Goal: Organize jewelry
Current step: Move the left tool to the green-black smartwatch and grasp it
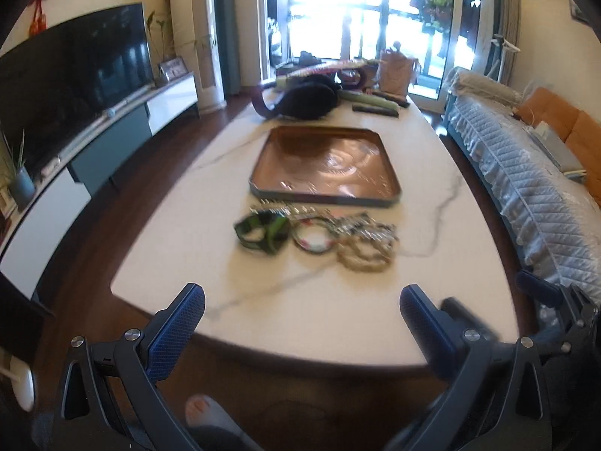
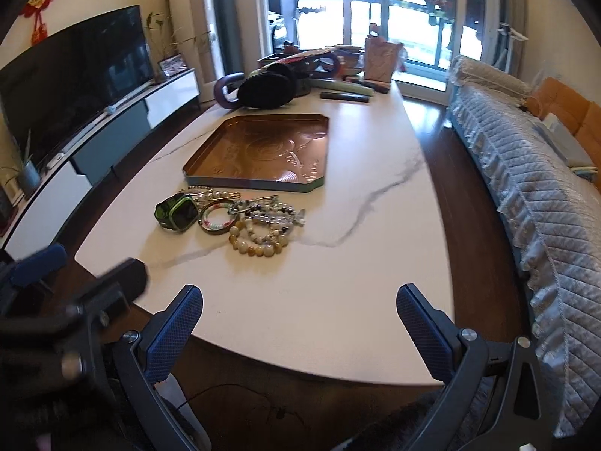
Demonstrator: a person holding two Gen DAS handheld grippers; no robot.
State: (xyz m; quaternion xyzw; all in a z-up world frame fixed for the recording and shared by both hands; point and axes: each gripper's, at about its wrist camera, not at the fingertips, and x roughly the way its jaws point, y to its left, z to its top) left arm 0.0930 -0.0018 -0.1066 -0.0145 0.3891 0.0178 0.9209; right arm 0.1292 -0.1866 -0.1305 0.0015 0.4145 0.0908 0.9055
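A heap of jewelry lies on the white marble table (image 2: pixel 338 300) in front of a copper tray (image 1: pixel 325 163) (image 2: pixel 263 154). It holds a green watch (image 1: pixel 263 231) (image 2: pixel 176 212), a green-and-pink bangle (image 1: pixel 314 238) (image 2: pixel 217 218), a yellow bead bracelet (image 1: pixel 362 253) (image 2: pixel 257 244) and a tangle of beaded chains (image 2: pixel 268 212). My left gripper (image 1: pixel 302 300) is open at the near table edge, short of the heap, nothing between its fingers. My right gripper (image 2: pixel 300 302) is also open and empty, to the right of the heap. The tray holds nothing.
At the table's far end lie a dark bag (image 2: pixel 263 90), remotes (image 2: pixel 343 96) and a pink paper bag (image 2: pixel 381 62). A quilted sofa (image 2: pixel 526 188) runs along the right, a TV (image 1: pixel 75 75) and low cabinet along the left. The left gripper's body (image 2: pixel 75 300) shows at the right view's left.
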